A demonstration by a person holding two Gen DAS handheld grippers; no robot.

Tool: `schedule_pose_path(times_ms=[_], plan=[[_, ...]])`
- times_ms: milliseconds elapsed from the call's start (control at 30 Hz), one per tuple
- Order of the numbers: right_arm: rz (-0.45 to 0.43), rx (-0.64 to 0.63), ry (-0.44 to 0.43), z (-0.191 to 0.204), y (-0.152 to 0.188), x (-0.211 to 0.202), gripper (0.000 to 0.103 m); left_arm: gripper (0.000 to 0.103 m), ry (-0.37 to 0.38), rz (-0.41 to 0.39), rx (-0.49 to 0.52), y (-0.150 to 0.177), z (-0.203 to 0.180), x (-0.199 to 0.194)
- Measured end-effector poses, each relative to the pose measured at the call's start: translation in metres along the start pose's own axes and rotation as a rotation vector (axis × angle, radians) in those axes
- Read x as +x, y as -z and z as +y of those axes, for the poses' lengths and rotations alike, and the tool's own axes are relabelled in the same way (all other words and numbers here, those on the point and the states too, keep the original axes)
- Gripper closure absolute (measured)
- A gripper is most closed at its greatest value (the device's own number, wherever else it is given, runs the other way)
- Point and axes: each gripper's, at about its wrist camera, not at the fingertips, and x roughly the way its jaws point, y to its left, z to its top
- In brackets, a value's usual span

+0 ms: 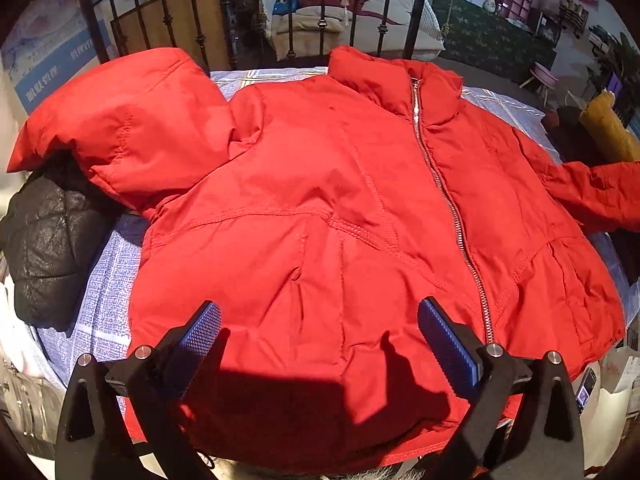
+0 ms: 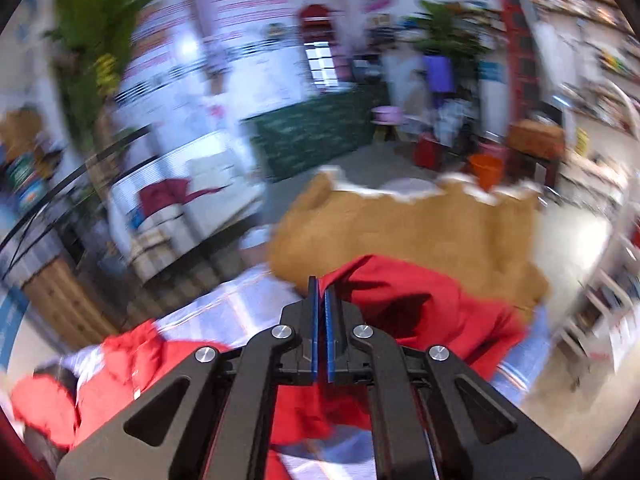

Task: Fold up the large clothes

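Your left tongs are hovering with their blue pads spread wide apart above the lower hem of the red padded jacket, gripping nothing. The jacket is lying front-up and zipped on a blue checked bedsheet, its silver zipper running from collar to hem; one sleeve is bunching up at the far left over a black quilted garment, the other stretching off to the right near a mustard-yellow garment. Your right tongs are showing their pads pressed nearly together — red fabric is sitting right at their tip, but the view is blurring too much to tell whether they are pinching it. A tan fleece-lined garment is lying just beyond that red fabric.
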Motion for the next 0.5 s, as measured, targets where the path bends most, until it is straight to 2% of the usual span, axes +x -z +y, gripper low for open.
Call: schedule_pose_path(times_ms=[67, 133, 167, 233, 367, 433, 500], plan=[[0.012, -0.078, -0.081, 0.047, -0.005, 0.005, 0.100, 0.006, -0.014, -0.008, -0.009, 0.002, 0.010, -0.001], [0.023, -0.180, -0.180, 0.116, -0.002, 0.014, 0.100, 0.006, -0.027, -0.016, -0.013, 0.002, 0.020, -0.003], [0.026, -0.226, -0.209, 0.142, 0.006, 0.017, 0.100, 0.006, -0.034, -0.022, -0.018, 0.002, 0.024, -0.004], [0.038, -0.353, -0.285, 0.220, 0.026, 0.029, 0.100, 0.006, -0.048, -0.040, -0.042, 0.001, 0.035, -0.009], [0.105, -0.543, -0.443, 0.352, 0.086, 0.048, 0.100, 0.006, -0.074, -0.068, -0.108, 0.004, 0.062, -0.022], [0.147, -0.658, -0.503, 0.415, 0.131, 0.055, 0.101, 0.006, -0.106, -0.072, -0.133, 0.010, 0.077, -0.027], [0.141, -0.767, -0.526, 0.463, 0.184, 0.049, 0.101, 0.006, -0.138, -0.064, -0.153, 0.017, 0.091, -0.029]])
